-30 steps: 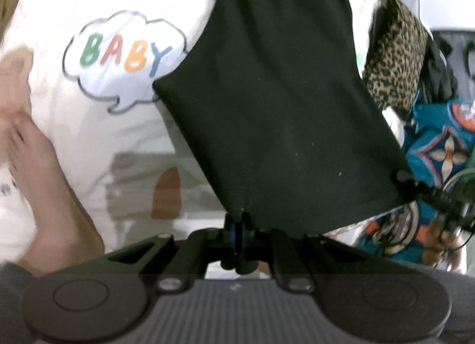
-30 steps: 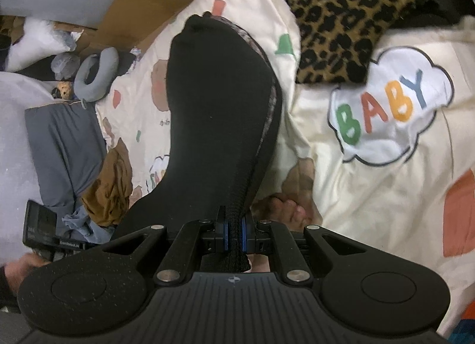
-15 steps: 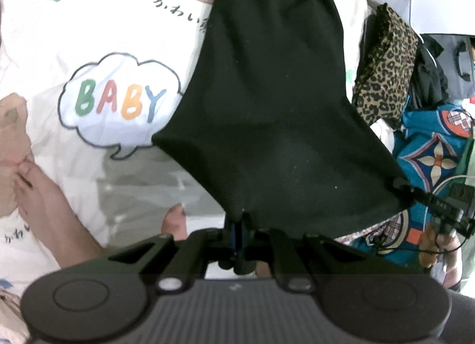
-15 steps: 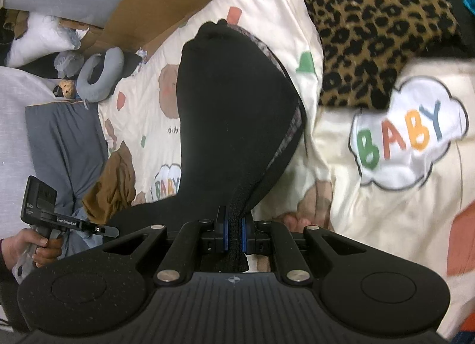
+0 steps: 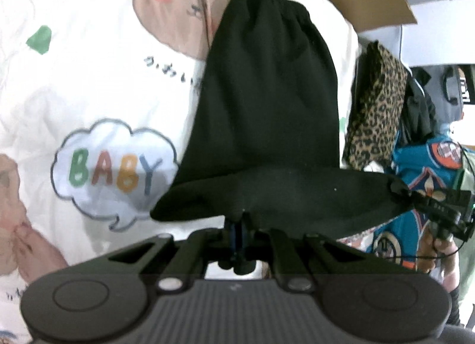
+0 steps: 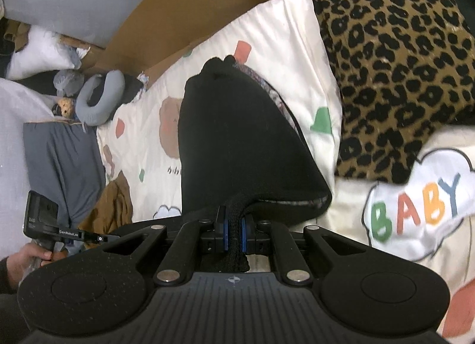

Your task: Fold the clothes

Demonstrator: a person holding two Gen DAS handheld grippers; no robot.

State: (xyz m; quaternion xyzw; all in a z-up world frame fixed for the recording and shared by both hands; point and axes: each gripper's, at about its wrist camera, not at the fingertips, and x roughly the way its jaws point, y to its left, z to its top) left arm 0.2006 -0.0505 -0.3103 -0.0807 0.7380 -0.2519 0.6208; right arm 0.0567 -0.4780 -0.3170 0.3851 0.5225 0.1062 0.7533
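A black garment (image 5: 267,124) hangs stretched between both grippers above a cream bedspread with a "BABY" cloud print (image 5: 112,169). My left gripper (image 5: 237,228) is shut on one lower edge of it. My right gripper (image 6: 234,231) is shut on a thick hem of the same black garment (image 6: 237,142); its far gathered end rests on the bedspread (image 6: 267,56). The right gripper also shows at the right edge of the left wrist view (image 5: 439,210), and the left gripper at the left of the right wrist view (image 6: 59,225).
A leopard-print cloth (image 6: 394,56) lies on the bed's far side, also in the left wrist view (image 5: 374,106). A cardboard sheet (image 6: 207,8), a grey neck pillow (image 6: 101,97), grey cloth (image 6: 59,163) and brown cloth (image 6: 112,207) lie around. A teal patterned fabric (image 5: 421,172) is at right.
Both grippers have moved forward over the bedspread with the black garment, which now folds over more on itself. The bare feet seen earlier are out of view.
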